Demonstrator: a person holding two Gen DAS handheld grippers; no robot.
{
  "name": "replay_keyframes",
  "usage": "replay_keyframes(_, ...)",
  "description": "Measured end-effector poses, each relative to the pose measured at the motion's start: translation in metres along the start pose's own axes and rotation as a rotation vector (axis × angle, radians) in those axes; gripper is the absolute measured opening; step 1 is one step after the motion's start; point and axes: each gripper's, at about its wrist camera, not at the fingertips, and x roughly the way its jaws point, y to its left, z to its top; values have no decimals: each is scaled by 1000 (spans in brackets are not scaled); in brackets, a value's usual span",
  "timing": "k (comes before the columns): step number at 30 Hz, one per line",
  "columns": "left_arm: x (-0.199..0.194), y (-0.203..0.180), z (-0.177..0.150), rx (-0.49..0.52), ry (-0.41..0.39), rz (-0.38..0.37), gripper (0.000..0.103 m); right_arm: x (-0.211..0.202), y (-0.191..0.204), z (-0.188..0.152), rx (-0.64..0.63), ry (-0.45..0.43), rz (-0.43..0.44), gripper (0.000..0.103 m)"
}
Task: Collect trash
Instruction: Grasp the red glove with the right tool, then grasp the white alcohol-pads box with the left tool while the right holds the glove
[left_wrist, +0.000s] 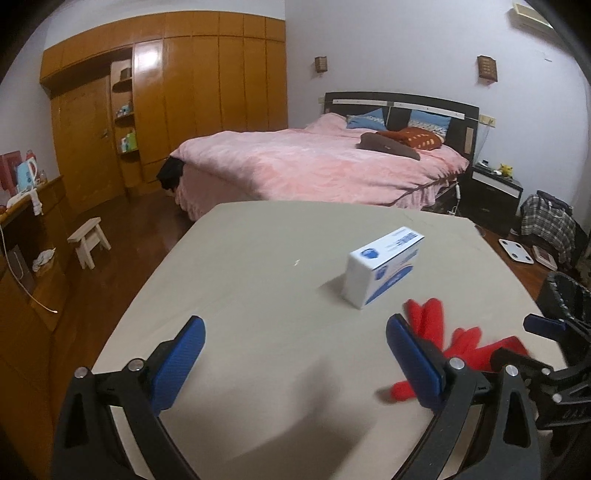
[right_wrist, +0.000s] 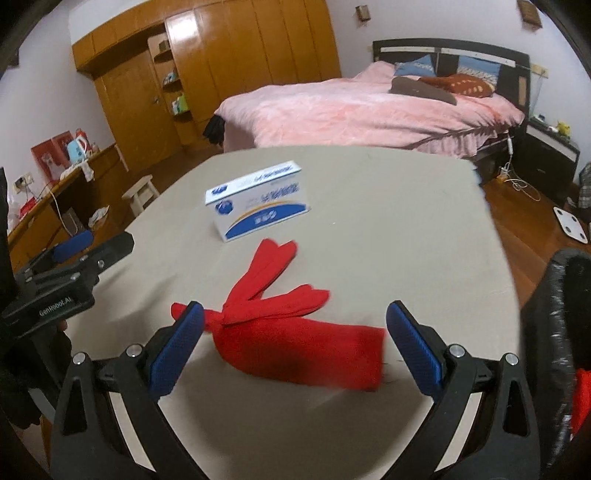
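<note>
Lying between right tool (right_wrist: 294, 334) pads: glove (right_wrist: 295, 332).

My two views are evenly lit by soft indoor light, a little dim and grainy. Glare streaks the wardrobe doors (left_wrist: 147, 66) at upper left. Soft shadows pool on the table (left_wrist: 258, 258) low in frame. Fisheye bending curves every edge and the corners go black. The red glove (right_wrist: 295, 332) smears with motion blur.

You are in a home bedroom: a bed (left_wrist: 317, 166) with a pink cover and pillows stands behind your table (left_wrist: 258, 295), a tall wooden wardrobe (left_wrist: 207, 85) lines the wall, and a nightstand (left_wrist: 491, 192) sits beside the headboard.
</note>
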Motion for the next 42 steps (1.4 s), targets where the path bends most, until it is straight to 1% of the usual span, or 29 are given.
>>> replay_keyframes(7, 11, 7, -6, -13, 28, 10, 96, 26, 7, -2, -15, 93, -4, 96)
replay_keyframes(10, 15, 9, -9, -20, 41, 8, 96, 30, 10, -5, -29, 107, -1, 95)
replay_keyframes(11, 16, 8, -9, -21, 43, 8, 96, 32, 12, -6, -40, 120, 2, 92)
replay_keyframes(12, 16, 9, -9, -22, 45, 7, 96, 33, 13, -7, -47, 131, 3, 83)
replay_keyframes(13, 17, 8, -8, -24, 46, 6, 96, 36, 15, -8, -57, 146, 2, 79)
replay_keyframes(14, 18, 9, -8, -25, 48, 5, 96, 38, 18, -9, -70, 156, -8, 78)
replay_keyframes(16, 18, 9, -8, -26, 50, 4, 96, 38, 20, -10, -83, 155, -6, 70)
replay_keyframes(18, 18, 9, -8, -25, 50, 4, 96, 38, 22, -11, -95, 155, -1, 53)
replay_keyframes(19, 18, 9, -8, -24, 50, 4, 96, 38, 22, -11, -98, 155, 1, 50)
replay_keyframes(21, 19, 8, -7, -21, 51, 3, 96, 37, 20, -11, -95, 152, 8, 32)
replay_keyframes(22, 19, 8, -7, -21, 51, 3, 96, 37, 19, -11, -90, 151, 7, 27)
replay_keyframes(24, 19, 8, -7, -21, 52, 1, 96, 36, 14, -9, -69, 150, 20, 15)
replay_keyframes(28, 20, 5, -7, -17, 58, -7, 96, 33, 7, -5, -54, 135, 33, 12)
replay_keyframes(33, 24, -5, -4, -7, 57, -26, 96, 21, -6, 9, -22, 73, 27, 12)
replay_keyframes(37, 33, -11, 1, -4, 57, -52, 96, 10, -25, 26, 20, 21, -11, 12)
replay_keyframes(42, 54, -22, 14, -7, 60, -93, 96, 9, -44, 42, 51, -16, -57, 12)
